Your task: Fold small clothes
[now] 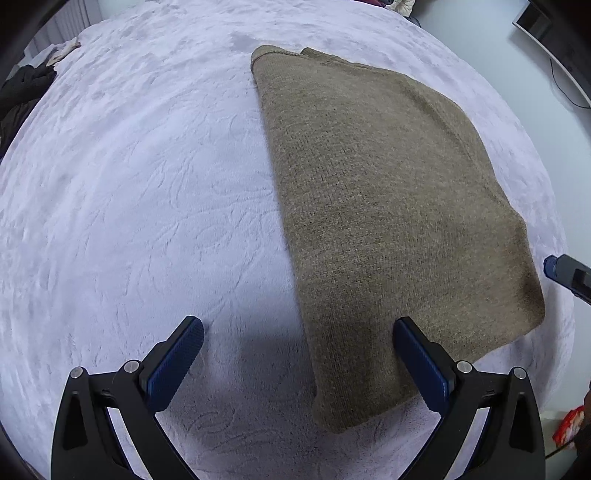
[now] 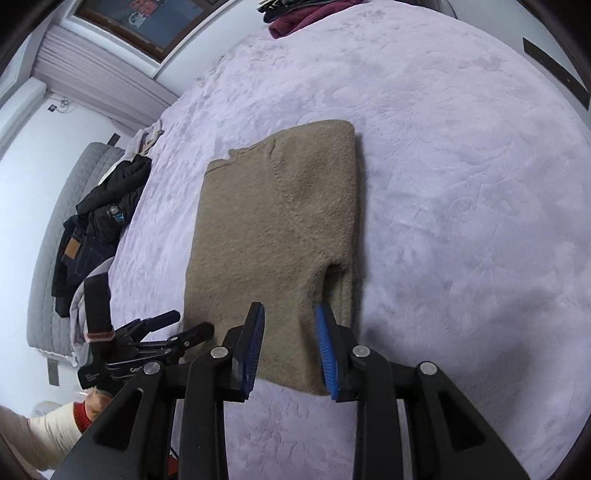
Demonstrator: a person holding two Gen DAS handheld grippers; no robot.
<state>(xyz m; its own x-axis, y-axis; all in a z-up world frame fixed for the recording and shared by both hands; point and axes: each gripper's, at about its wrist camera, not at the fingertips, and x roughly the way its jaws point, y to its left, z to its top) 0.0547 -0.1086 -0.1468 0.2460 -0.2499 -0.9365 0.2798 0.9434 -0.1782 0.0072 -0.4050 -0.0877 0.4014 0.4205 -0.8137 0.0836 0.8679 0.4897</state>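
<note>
One olive-brown knitted sweater (image 1: 388, 221) lay folded into a long rectangle on the bed, on a pale lilac plush blanket (image 1: 129, 184). Two grippers were in play. The left gripper (image 1: 297, 332) hung over the sweater's near left corner with its jaws spread wide and nothing between the pads; its left finger (image 1: 177, 365) stood over bare blanket, its right finger (image 1: 421, 362) over the knit, so the sweater's long left edge ran up between them. Contact with the cloth could not be judged. The right gripper (image 2: 290, 321) hovered above the sweater's near edge, jaws narrowed but parted, with only the flat fabric seen through the gap and no fold pinched between the two blue pads (image 2: 327, 354). In the right wrist view the sweater's neckline lay at the far end and a folded-in sleeve showed as a layered edge along the right side, close to the right-hand pad. From the left wrist view one tip of the right gripper showed just beyond the sweater's right edge. One heap of dark clothes (image 2: 96, 229) sat at the left edge of the bed, and another pile, maroon on top (image 2: 295, 18), at the far end. A cream sleeve with a red cuff (image 2: 55, 424) showed at the lower left.
</note>
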